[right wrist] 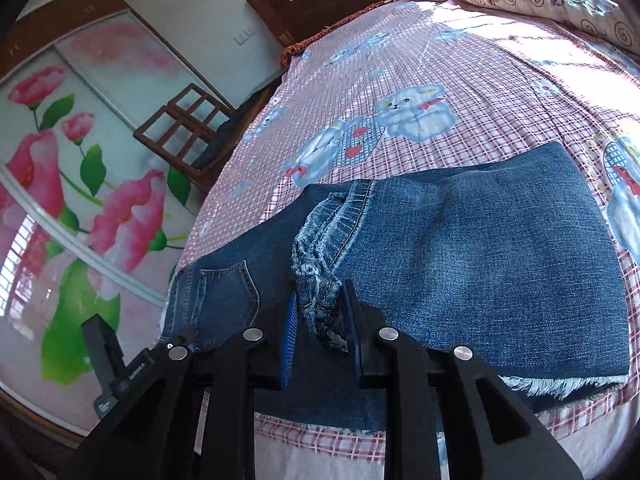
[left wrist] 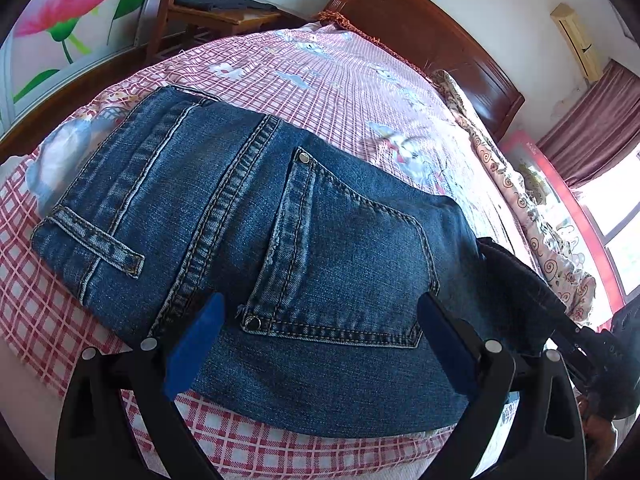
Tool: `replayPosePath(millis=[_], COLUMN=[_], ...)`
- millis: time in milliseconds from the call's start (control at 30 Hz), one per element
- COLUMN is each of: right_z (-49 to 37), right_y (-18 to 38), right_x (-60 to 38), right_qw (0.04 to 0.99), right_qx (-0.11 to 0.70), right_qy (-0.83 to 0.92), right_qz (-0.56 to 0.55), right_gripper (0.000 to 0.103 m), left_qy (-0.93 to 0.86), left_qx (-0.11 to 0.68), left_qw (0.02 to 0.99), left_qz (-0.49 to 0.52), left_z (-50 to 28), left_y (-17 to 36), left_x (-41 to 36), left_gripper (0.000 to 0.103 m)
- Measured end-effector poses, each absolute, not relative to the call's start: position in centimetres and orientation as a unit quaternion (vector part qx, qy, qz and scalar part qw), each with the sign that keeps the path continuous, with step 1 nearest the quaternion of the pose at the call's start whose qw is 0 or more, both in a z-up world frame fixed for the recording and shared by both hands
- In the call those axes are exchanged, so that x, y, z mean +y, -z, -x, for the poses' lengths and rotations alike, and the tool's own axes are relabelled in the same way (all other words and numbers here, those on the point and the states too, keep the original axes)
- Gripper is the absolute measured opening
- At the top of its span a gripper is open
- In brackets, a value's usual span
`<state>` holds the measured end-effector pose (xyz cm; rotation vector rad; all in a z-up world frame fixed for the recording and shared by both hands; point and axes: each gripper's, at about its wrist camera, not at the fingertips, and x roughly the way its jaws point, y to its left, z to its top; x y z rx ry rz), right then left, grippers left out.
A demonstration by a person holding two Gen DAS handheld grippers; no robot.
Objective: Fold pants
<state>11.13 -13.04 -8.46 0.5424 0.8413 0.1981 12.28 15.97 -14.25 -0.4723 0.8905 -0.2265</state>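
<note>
I am pinching the frayed hem (right wrist: 320, 304) of the thick, floppy jeans (right wrist: 480, 260) in my narrowly closed right gripper (right wrist: 320, 336) at lower centre, while my left gripper (left wrist: 320, 344) is gaping wide and empty over the back pocket (left wrist: 340, 264).

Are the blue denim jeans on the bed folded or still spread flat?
Folded. In the right wrist view the blue denim jeans have their frayed hem doubled back over the seat, near the back pocket.

Jeans (left wrist: 256, 240) near edge hidden behind left gripper (left wrist: 320, 320), frayed hem (right wrist: 320, 304) partly hidden between right gripper (right wrist: 320, 320) jaws, bed (right wrist: 460, 80) cut off by picture edges
</note>
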Motion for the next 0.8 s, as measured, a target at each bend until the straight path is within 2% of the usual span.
replayPosePath(millis=[333, 500, 567, 633, 800], right_z=[-10.8, -12.1, -12.1, -12.1, -9.3], right_y=[9.3, 13.1, 13.4, 12.7, 8.7], right_x=[-7.3, -6.2, -6.4, -6.4, -11.3], right_qw=[0.894, 0.868, 0.871, 0.864, 0.877], right_qx=[0.415, 0.473, 0.466, 0.472, 0.413], right_qy=[-0.119, -0.122, -0.134, -0.150, -0.154], right_qz=[-0.116, -0.084, -0.084, -0.083, -0.192], right_gripper=[0.021, 0.021, 0.028, 0.052, 0.052], left_qy=[0.108, 0.109, 0.109, 0.110, 0.111], left_qx=[0.425, 0.425, 0.426, 0.425, 0.425], left_qw=[0.871, 0.870, 0.870, 0.870, 0.869], left_qz=[0.222, 0.225, 0.224, 0.225, 0.229], left_z=[-12.3, -12.3, -12.4, -12.4, -12.4], left_y=[14.3, 14.2, 14.2, 14.1, 14.2], left_x=[15.9, 16.0, 16.0, 16.0, 16.1], left_gripper=[0.096, 0.096, 0.096, 0.096, 0.097])
